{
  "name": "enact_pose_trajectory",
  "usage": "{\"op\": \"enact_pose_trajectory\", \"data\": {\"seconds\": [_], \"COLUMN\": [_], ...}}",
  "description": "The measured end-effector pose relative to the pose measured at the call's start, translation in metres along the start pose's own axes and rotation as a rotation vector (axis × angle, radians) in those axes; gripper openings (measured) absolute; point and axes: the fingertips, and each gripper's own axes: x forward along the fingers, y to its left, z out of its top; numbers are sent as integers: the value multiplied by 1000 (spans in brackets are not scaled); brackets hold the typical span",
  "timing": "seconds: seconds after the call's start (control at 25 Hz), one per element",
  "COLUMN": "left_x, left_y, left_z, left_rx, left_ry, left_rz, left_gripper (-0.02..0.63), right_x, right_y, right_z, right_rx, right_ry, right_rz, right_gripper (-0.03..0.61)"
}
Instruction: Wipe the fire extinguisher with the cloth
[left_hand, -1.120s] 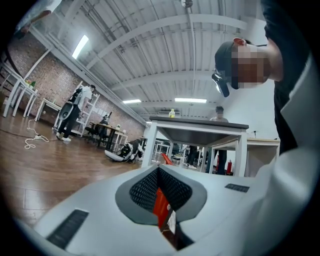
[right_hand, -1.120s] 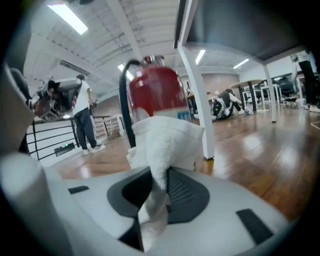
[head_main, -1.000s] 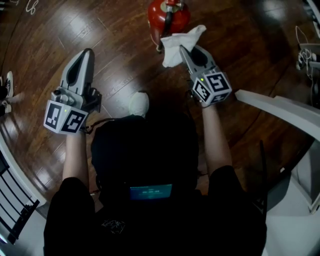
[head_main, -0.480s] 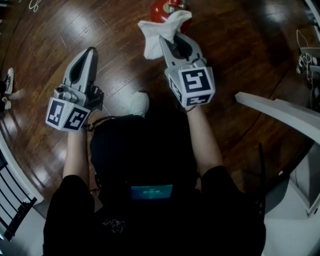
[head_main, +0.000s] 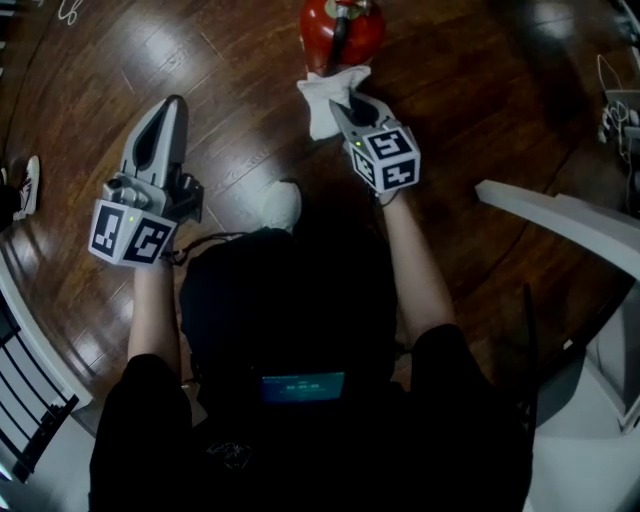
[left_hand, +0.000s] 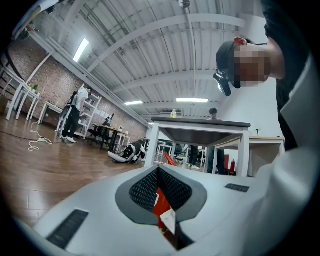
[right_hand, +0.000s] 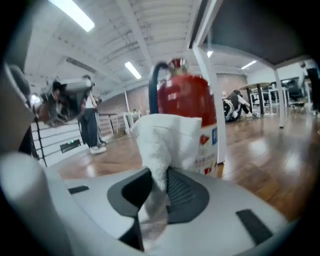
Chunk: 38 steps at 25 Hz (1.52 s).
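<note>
We grip a white cloth (head_main: 318, 105) in our right claw (head_main: 336, 103) beside the red fire extinguisher (head_main: 320, 25), our left claw (head_main: 172, 104) closed, farther away.

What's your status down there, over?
Right gripper shut on cloth, at extinguisher. Left gripper shut, empty, aside. Nothing in the way.

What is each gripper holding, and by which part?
Right gripper: the crumpled white fabric cloth, pinched by one bunched end between its jaws. Left gripper: nothing, jaws together.
</note>
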Motion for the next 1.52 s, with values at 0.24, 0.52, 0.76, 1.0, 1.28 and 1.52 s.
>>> {"op": "enact_pose_trajectory", "data": {"seconds": [0.24, 0.52, 0.76, 1.0, 1.28, 1.52], "left_x": [0, -1, -1, 6, 22, 35], "left_y": [-5, -13, -8, -15, -32, -53], "left_z": [9, 4, -4, -17, -30, -37], "left_rx": [-9, -1, -8, -43, -35, -24], "left_ry": [-24, -9, 2, 6, 38, 69], "left_rz": [-14, -21, -11, -53, -100, -155], "left_gripper": [-2, -2, -2, -2, -2, -2], "right_x": [-127, -81, -25, 5, -80, -74], "right_y": [-42, -71, -82, -89, -115, -111], "right_z": [176, 172, 30, -41, 124, 192], "right_rx": [39, -57, 63, 213, 73, -100], "right_ry": [-492, -390, -176, -71, -414, -427], "right_rz": [29, -47, -81, -45, -51, -11], "right_gripper": [89, 89, 87, 87, 87, 87]}}
